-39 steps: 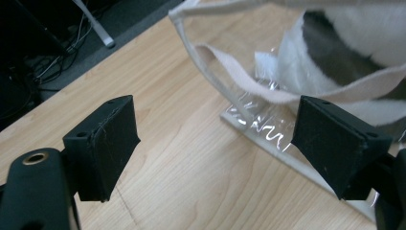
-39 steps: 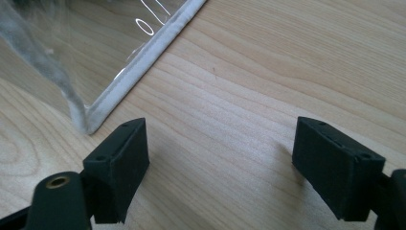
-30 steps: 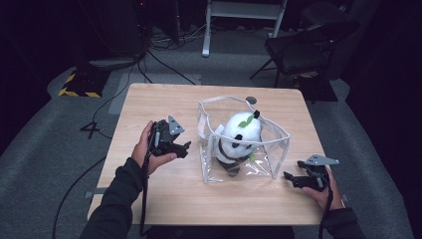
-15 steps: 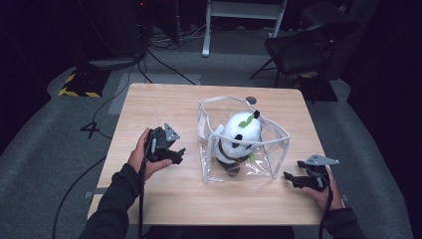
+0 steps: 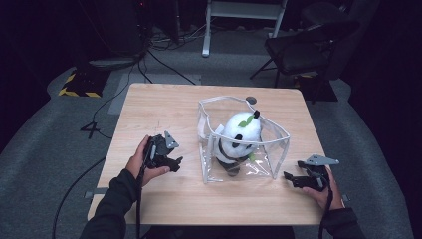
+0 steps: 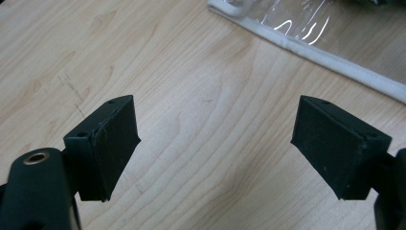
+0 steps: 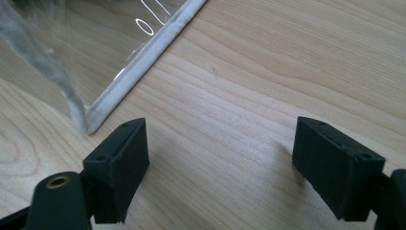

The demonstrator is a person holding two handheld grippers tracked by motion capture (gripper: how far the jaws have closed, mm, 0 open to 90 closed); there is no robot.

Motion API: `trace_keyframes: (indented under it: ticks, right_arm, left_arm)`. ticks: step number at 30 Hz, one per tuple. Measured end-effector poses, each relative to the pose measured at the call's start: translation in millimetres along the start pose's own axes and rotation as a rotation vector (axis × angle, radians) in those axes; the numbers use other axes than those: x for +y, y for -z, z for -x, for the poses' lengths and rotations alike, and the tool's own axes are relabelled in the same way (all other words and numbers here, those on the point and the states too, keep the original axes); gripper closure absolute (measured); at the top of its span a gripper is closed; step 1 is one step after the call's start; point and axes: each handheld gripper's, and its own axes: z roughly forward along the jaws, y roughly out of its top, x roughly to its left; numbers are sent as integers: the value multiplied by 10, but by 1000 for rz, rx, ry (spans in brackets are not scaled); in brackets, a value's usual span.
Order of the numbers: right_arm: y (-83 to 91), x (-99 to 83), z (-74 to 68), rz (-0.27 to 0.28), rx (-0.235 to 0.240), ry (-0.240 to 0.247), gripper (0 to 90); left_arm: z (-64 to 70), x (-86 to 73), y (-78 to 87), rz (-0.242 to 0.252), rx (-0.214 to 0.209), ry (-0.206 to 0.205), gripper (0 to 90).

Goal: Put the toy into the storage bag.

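High view: clear bag (image 5: 278,149) with panda (image 5: 238,139) between left gripper (image 5: 174,162) and right gripper (image 5: 289,177), jaws wide apart, empty

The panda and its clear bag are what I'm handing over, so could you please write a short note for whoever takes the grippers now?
Left gripper: open, holding nothing, on the table left of the bag.
Right gripper: open, holding nothing, low over the table right of the bag, near its front corner.
Panda: upright inside the bag, which stands open at mid-table.
Done: the panda looks fully in the bag.
Left: probably closing or moving the bag; neither gripper touches it.
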Motion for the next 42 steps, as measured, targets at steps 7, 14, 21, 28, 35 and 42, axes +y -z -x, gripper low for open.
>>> trace_keyframes:
  ticks: [7, 14, 21, 28, 35, 42]
  right_arm:
    - [0, 0, 0, 0, 0, 0, 199]
    - [0, 0, 0, 0, -1, 0, 198]
    - [0, 0, 0, 0, -1, 0, 198]
    - [0, 0, -1, 0, -2, 0, 196]
    - [-1, 0, -1, 0, -3, 0, 196]
    - [-1, 0, -1, 0, -3, 0, 196]
  left_arm:
    - [55, -152, -48, -28, 30, -6, 162]
    - [63, -290, -32, -16, 21, 17, 163]
    - [75, -452, -51, -21, 10, 39, 164]
    - [42, -643, -53, -3, -18, 94, 164]
    - [37, -827, 13, 32, -31, 142, 164]
    - [39, -1011, 49, 44, -64, 191, 164]
